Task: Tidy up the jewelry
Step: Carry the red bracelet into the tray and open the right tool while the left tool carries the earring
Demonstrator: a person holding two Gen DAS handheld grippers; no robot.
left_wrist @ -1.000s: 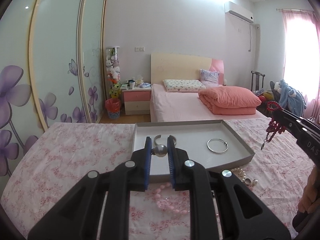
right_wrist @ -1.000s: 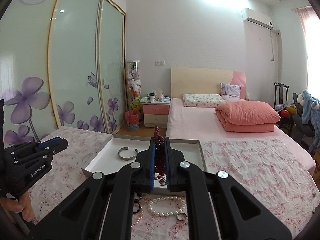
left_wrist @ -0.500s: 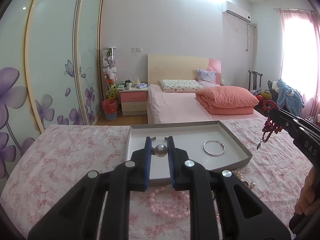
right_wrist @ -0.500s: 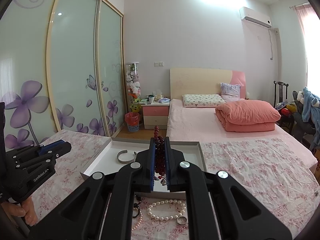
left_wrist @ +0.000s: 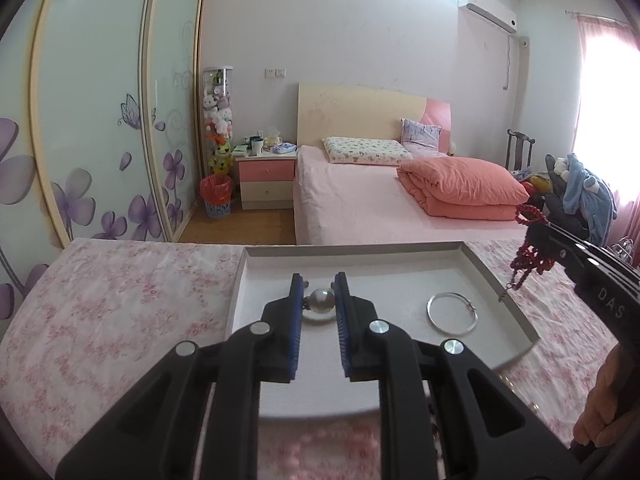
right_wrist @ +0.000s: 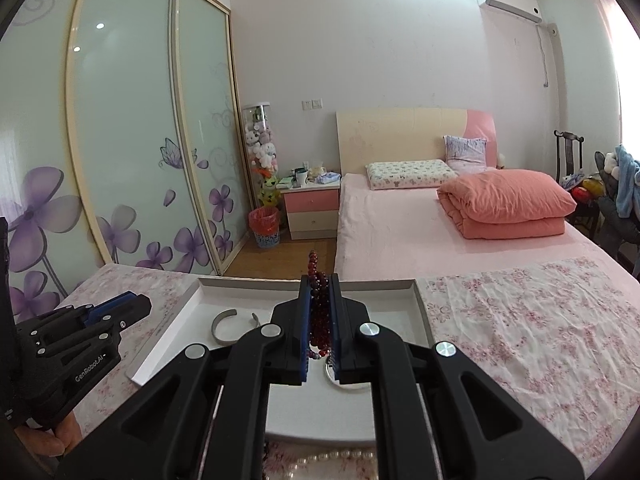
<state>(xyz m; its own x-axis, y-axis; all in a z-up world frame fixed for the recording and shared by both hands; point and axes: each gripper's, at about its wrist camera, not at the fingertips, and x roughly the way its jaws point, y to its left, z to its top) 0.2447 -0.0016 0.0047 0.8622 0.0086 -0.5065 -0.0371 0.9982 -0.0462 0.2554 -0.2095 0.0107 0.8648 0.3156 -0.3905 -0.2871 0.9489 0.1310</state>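
Nearing tray now (both grippers, loads unchanged).

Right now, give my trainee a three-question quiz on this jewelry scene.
1. True or false: the right gripper is shut on the red beads.
2. What does the left gripper hold? A) pearl strand B) silver ball C) ring
3. Name the round piece lying in the tray on its right side in the left wrist view.

Key: 1 true. 2 B, the silver ball. 3 the silver bangle.
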